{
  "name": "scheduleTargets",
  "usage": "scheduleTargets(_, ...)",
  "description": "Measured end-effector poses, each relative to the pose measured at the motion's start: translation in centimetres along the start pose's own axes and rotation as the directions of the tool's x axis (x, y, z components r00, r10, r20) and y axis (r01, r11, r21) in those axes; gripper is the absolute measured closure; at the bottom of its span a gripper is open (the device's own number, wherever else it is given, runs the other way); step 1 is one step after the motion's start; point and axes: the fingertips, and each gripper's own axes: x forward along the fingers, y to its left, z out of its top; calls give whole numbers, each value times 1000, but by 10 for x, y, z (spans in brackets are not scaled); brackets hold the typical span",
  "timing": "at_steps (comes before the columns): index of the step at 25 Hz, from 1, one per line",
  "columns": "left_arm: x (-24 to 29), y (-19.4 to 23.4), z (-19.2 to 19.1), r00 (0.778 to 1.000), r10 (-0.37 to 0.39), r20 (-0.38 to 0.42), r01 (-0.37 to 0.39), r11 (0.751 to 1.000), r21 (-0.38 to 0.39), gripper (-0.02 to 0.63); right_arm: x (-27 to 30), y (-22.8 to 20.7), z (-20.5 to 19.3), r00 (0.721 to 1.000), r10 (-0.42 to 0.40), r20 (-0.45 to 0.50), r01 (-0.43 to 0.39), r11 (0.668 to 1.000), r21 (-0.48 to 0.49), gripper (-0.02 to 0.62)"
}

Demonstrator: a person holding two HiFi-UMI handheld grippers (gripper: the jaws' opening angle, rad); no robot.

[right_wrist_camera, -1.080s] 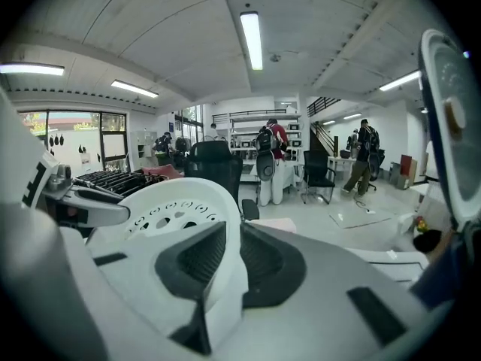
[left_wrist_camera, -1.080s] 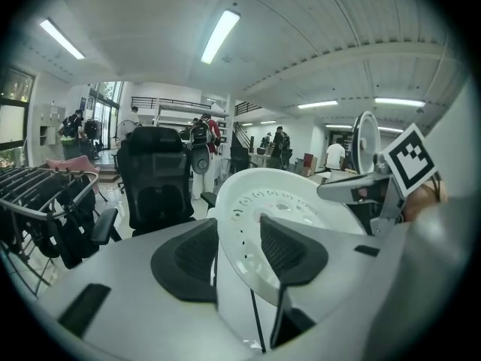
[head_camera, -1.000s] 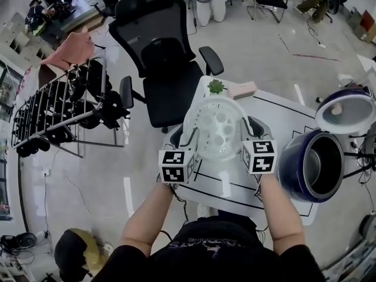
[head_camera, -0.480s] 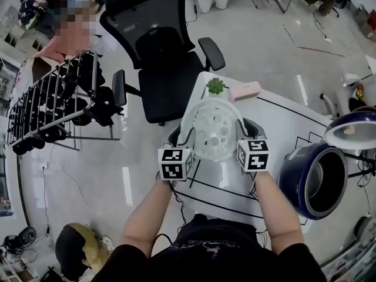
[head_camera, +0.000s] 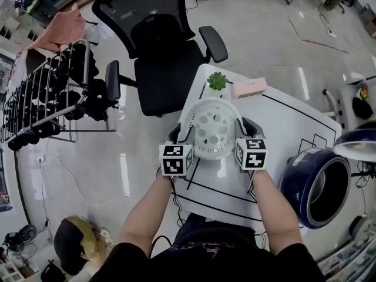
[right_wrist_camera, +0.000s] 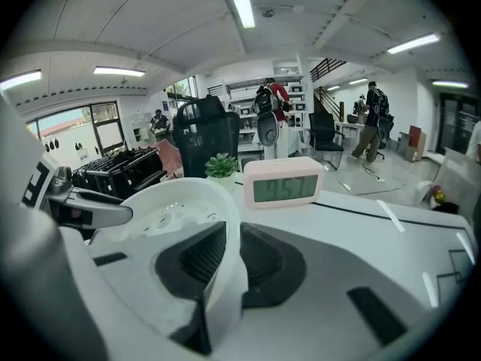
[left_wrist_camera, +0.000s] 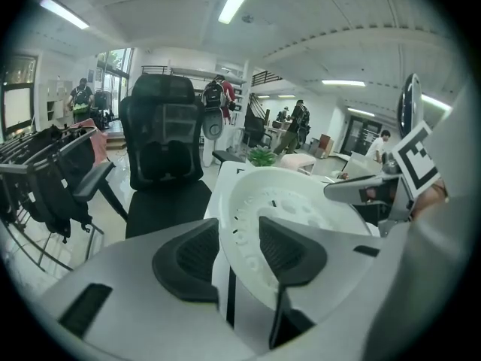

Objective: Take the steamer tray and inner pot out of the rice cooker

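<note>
While both grippers clamp it from opposite sides, the white perforated steamer tray sits level over the upper left part of the white table; whether it touches the tabletop cannot be told. The left gripper has its pads pinched on the tray's left rim, one pad inside the wall and one outside. The right gripper grips the right rim the same way. Beyond the tray, at the table's upper edge, stand a small green potted plant and a pink digital clock. At the lower right, well apart from the tray, the dark blue rice cooker stands with its lid raised and the silvery inner pot inside.
</note>
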Motion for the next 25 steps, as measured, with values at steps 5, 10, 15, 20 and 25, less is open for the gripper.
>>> scheduleTargets(5, 9, 3, -7, 1000, 0, -25, -1, 1000, -8, 436, 10, -1, -6, 1000, 6, -16, -6, 1000, 3, 534)
scheduleTargets(10, 15, 6, -12, 1000, 4, -31, -4, 1000, -17, 437, 16, -2, -11, 1000, 9, -23, -9, 1000, 20, 534)
scheduleTargets(15, 16, 8, -12, 1000, 6, -19, -6, 1000, -10, 445, 16, -3, -10, 1000, 11, -12, -10, 999, 31, 534)
scheduleTargets(20, 12, 9, -6, 1000, 5, 3, -5, 1000, 2, 403, 14, -4, -5, 1000, -9, 18, 9, 1000, -16, 522)
scheduleTargets(25, -13, 8, 15, 998, -6, 70, 3, 999, 35, 358, -11, -1, 28, 988, -22, 153, 33, 997, -74, 473)
